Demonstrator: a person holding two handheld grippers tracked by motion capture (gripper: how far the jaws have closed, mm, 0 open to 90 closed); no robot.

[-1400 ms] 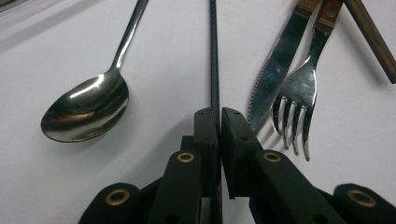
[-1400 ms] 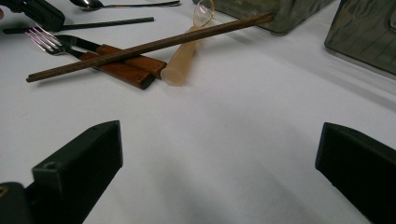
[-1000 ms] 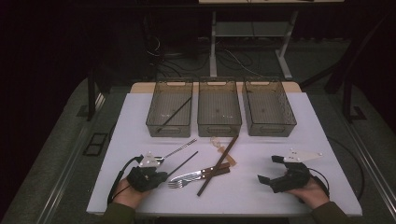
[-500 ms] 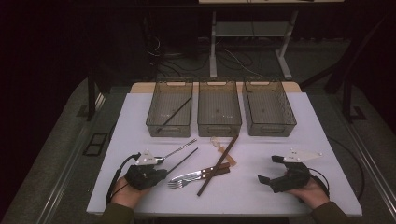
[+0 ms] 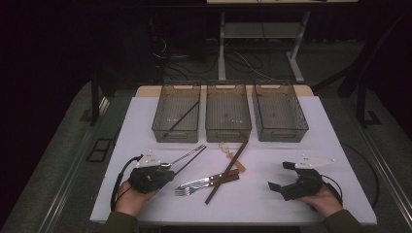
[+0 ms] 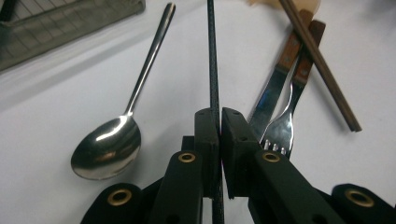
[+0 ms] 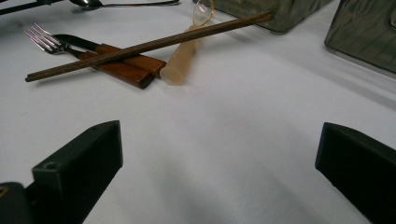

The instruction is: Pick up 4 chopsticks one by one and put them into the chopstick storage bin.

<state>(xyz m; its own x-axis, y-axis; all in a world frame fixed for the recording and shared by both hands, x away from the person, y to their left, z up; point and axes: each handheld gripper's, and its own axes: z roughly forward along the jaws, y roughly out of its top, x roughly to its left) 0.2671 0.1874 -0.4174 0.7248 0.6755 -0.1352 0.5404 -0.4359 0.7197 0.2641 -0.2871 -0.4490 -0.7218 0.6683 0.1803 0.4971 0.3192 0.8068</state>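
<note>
Chopstick, thin and black, is sitting pinched in the left gripper, wanting a level lift past the spoon, while the right gripper is gaping wide, holding nothing.

White table bearing three bins, spoon, fork, chopstick

Three mesh bins stand in a row at the far edge of the white tabletop. A spoon lies apart. A fork and knife lie side by side, a brown chopstick across their wooden handles.
</note>
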